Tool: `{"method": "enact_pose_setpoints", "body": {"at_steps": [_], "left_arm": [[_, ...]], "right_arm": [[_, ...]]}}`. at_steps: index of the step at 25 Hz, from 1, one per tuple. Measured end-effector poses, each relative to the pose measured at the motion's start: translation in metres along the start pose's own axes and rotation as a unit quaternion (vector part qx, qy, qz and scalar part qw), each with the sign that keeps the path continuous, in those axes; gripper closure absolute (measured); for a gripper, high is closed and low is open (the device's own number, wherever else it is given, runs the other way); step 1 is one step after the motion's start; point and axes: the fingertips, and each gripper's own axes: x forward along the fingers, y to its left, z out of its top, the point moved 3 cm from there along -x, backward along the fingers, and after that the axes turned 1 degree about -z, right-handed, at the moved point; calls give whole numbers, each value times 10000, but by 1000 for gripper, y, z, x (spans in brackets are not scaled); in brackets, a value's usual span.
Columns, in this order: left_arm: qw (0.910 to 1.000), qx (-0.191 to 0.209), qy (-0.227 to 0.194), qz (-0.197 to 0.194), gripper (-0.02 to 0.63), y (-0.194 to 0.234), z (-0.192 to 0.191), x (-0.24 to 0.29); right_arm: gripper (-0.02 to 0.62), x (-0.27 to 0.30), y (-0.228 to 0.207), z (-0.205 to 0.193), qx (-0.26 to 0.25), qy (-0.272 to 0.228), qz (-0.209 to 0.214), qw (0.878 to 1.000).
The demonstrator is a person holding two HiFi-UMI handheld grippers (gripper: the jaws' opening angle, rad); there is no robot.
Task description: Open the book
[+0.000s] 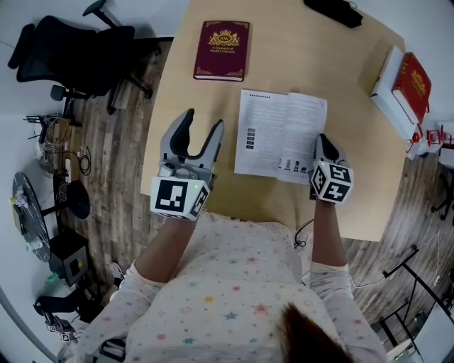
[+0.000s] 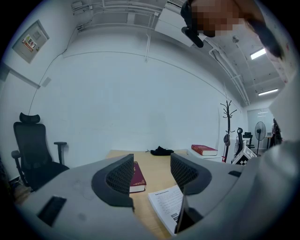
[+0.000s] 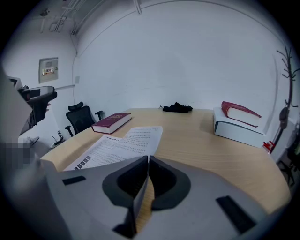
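Note:
A white booklet (image 1: 277, 131) lies open on the wooden table (image 1: 305, 64), printed pages up, and shows too in the right gripper view (image 3: 122, 143). My right gripper (image 1: 323, 145) sits at its lower right corner, shut on a thin sheet of it that runs edge-on between the jaws (image 3: 147, 161). My left gripper (image 1: 203, 122) stands open just left of the booklet, holding nothing (image 2: 151, 164). A closed maroon book (image 1: 222, 49) with gold print lies farther back, straight ahead of the left jaws (image 2: 138, 177).
A red book (image 1: 413, 84) rests on a white box (image 1: 389, 92) at the table's right edge. A black object (image 1: 333, 10) lies at the far edge. An office chair (image 1: 71, 53) stands left of the table, with cables and gear on the floor.

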Motion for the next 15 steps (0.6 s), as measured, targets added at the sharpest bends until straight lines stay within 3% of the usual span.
{"method": "enact_pose_setpoints", "body": {"at_steps": [15], "left_arm": [[9999, -44, 91, -25, 365, 4, -6, 8]], "right_arm": [[581, 16, -15, -16, -519, 380, -178, 9978]]}}
